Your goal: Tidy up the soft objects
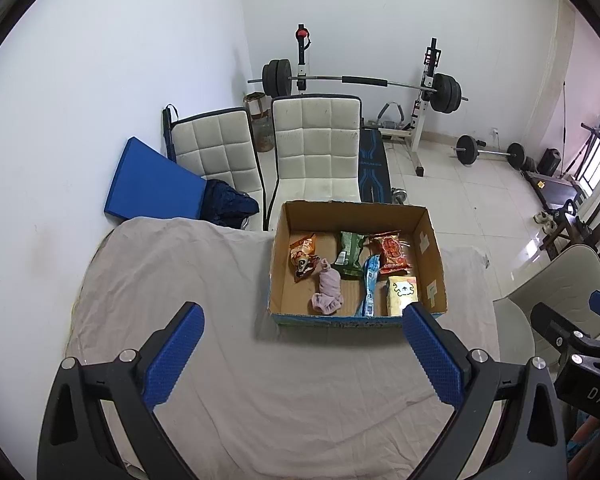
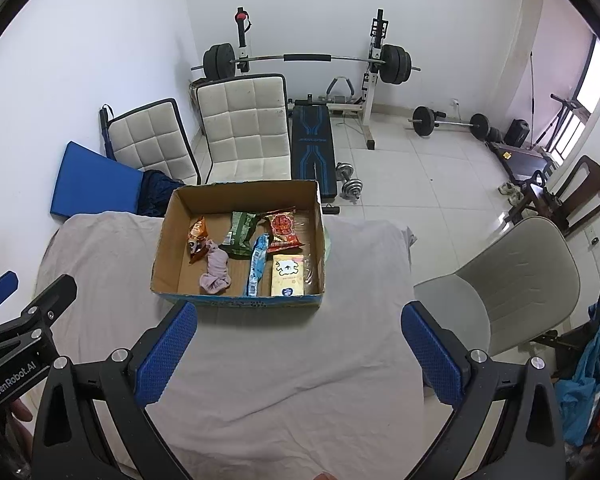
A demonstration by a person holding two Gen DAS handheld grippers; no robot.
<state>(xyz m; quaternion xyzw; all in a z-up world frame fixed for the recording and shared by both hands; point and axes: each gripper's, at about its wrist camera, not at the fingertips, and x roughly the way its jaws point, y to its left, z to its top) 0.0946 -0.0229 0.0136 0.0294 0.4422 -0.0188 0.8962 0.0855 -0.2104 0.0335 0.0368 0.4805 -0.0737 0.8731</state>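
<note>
A cardboard box (image 1: 276,272) (image 2: 160,256) stands on the far side of a table covered by a grey cloth (image 1: 180,280) (image 2: 280,360). In it lie a pink sock (image 1: 327,292) (image 2: 216,270), an orange snack bag (image 1: 303,256) (image 2: 198,238), a green packet (image 1: 350,254) (image 2: 240,232), a red packet (image 1: 392,252) (image 2: 284,229), a blue packet (image 1: 370,286) (image 2: 257,264) and a yellow tissue pack (image 1: 400,292) (image 2: 287,275). My left gripper (image 1: 302,356) is open and empty, held above the cloth in front of the box. My right gripper (image 2: 298,354) is open and empty too, beside it.
Two white padded chairs (image 1: 316,148) (image 2: 244,128) stand behind the table, with a blue mat (image 1: 152,184) by the wall. A grey chair (image 2: 512,280) stands at the table's right. A barbell rack (image 2: 308,60), weights and a bench fill the far floor.
</note>
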